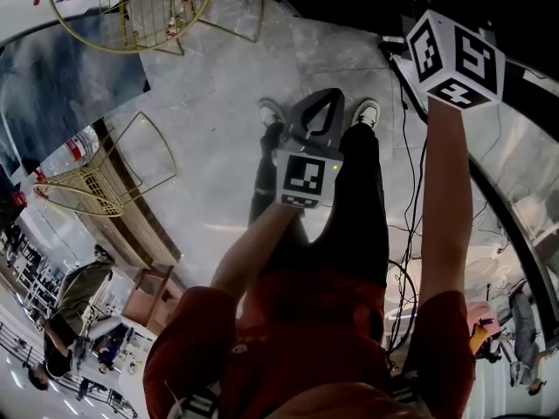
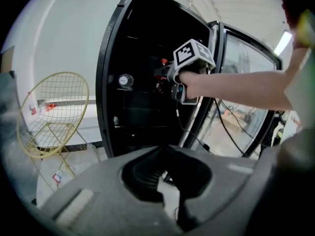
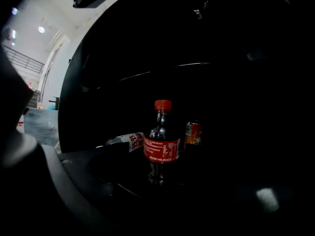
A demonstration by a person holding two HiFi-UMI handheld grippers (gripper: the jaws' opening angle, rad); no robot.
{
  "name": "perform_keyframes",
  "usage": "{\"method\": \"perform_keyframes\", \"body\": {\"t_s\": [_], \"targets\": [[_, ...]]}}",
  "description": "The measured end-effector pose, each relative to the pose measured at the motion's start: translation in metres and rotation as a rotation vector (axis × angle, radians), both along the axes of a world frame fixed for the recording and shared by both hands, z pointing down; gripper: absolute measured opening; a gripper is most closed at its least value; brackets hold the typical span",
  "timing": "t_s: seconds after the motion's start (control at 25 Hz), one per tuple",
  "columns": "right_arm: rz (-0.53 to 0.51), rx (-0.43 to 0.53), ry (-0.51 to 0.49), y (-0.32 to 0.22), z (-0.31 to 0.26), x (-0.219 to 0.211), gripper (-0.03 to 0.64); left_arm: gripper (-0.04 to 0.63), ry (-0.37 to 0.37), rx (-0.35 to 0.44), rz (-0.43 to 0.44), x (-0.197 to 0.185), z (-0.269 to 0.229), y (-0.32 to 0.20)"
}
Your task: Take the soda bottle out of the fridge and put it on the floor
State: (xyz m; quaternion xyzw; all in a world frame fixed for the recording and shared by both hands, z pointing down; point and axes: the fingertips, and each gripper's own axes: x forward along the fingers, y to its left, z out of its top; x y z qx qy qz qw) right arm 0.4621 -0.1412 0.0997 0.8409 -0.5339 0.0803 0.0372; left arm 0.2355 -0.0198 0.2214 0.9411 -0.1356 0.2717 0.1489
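Note:
The soda bottle point(image 3: 161, 144), dark with a red cap and red label, stands upright on a shelf inside the dark open fridge point(image 2: 140, 117). My right gripper point(image 3: 157, 195) points at it from just in front, jaws open and apart from the bottle. In the left gripper view the right gripper point(image 2: 161, 76) reaches into the fridge beside the bottle's red cap point(image 2: 164, 61). My left gripper point(image 1: 325, 103) hangs over the grey floor point(image 1: 210, 112) in front of my legs, its fingers meeting at the tips with nothing between them.
A bottle lying on its side point(image 3: 129, 141) and an orange can point(image 3: 193, 134) sit next to the soda bottle. The fridge's glass door point(image 2: 246, 82) stands open at right. Gold wire chairs point(image 1: 96, 182) stand left of the fridge; cables point(image 1: 406, 199) trail on the floor.

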Motion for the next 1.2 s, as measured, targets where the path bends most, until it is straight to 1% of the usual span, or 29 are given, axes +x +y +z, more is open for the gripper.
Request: {"method": "perform_keyframes", "body": {"t_s": [0.24, 0.56, 0.68, 0.88, 0.96, 1.12, 1.2], "targets": [[-0.004, -0.019, 0.010, -0.016, 0.003, 0.008, 0.347, 0.000, 0.001, -0.002, 0.000, -0.001, 0.001, 0.001], [0.019, -0.007, -0.064, -0.030, 0.007, 0.020, 0.347, 0.000, 0.001, -0.010, 0.002, 0.000, 0.002, 0.000], [0.016, -0.017, -0.058, -0.032, 0.008, 0.021, 0.347, 0.000, -0.009, -0.009, 0.000, -0.002, 0.005, -0.003], [0.016, -0.030, -0.038, -0.033, 0.009, 0.021, 0.345, 0.000, -0.002, -0.014, -0.011, -0.001, 0.004, -0.006], [0.016, -0.025, -0.045, -0.035, 0.008, 0.021, 0.345, 0.000, -0.005, -0.010, -0.008, -0.001, 0.003, -0.006], [0.036, -0.010, -0.089, -0.035, 0.006, 0.026, 0.344, 0.000, -0.010, -0.005, -0.008, -0.001, 0.005, -0.007], [0.040, -0.025, -0.070, -0.036, 0.006, 0.027, 0.335, 0.000, -0.009, -0.009, -0.013, -0.001, 0.005, -0.008]]}}
